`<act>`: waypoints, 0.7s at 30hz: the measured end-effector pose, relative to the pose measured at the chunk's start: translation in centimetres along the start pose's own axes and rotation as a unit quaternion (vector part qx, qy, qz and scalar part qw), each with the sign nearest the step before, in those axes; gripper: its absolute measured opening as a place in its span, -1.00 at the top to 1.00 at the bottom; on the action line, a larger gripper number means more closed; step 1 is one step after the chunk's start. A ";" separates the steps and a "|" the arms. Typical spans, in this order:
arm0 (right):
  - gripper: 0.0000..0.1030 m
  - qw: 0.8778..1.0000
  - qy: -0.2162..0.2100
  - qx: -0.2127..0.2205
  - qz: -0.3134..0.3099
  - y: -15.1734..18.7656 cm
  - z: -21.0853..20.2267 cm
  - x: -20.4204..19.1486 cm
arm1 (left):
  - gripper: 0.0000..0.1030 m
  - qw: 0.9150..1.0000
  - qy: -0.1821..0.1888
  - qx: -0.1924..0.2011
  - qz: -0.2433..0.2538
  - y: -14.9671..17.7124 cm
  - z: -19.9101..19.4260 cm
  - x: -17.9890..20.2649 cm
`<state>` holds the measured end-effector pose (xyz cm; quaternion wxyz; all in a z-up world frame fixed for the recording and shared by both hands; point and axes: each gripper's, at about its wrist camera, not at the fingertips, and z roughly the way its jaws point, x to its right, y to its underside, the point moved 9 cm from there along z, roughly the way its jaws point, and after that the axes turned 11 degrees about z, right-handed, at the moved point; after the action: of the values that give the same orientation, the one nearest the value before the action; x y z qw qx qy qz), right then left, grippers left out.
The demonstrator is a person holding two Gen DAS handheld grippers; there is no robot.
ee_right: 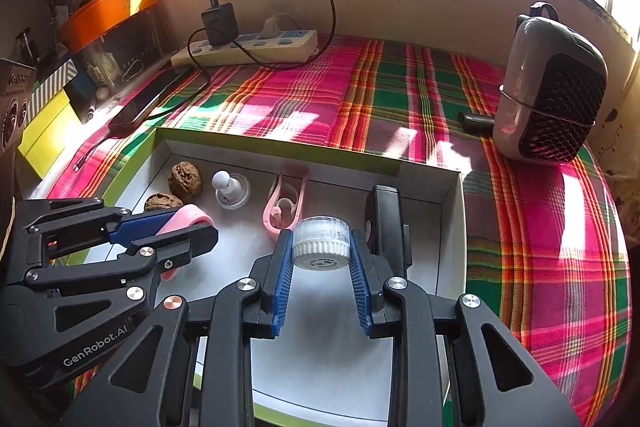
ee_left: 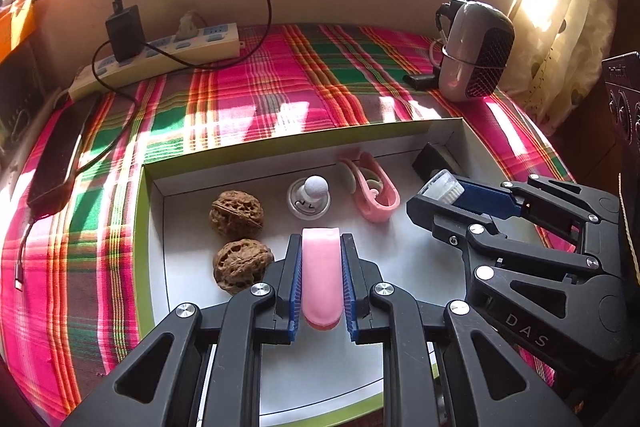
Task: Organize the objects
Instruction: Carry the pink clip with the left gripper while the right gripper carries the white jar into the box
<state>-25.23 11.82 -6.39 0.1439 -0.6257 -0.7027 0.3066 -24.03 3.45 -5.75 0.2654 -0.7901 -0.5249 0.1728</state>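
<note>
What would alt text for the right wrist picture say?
The right claw grips a small clear jar with a white ribbed lid above a shallow white box with green edges on a pink-and-green plaid cloth; beside it, the left claw holds a pink oblong piece.

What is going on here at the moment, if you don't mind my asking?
A person is sorting small things into a shallow white box. The left hand-held gripper holds a pink oblong piece, the right hand-held gripper a small clear jar, both over the box, where two walnuts already lie.
</note>
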 end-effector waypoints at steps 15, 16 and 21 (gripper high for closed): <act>0.44 1.000 0.006 -0.008 -0.023 0.4 1.0 -0.7 | 0.69 1.000 -0.011 -0.005 0.000 0.2 0.5 -0.3; 0.44 1.000 0.008 -0.010 -0.023 0.4 1.1 -0.6 | 0.69 1.000 -0.011 -0.007 -0.001 0.3 0.6 -0.4; 0.44 1.000 0.012 -0.012 -0.022 0.4 1.4 -0.3 | 0.69 1.000 -0.010 -0.005 -0.001 0.3 0.7 -0.4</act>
<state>-25.67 11.23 -7.71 0.1516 -0.6155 -0.7182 0.2871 -24.33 3.20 -6.44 0.2559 -0.7891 -0.5295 0.1776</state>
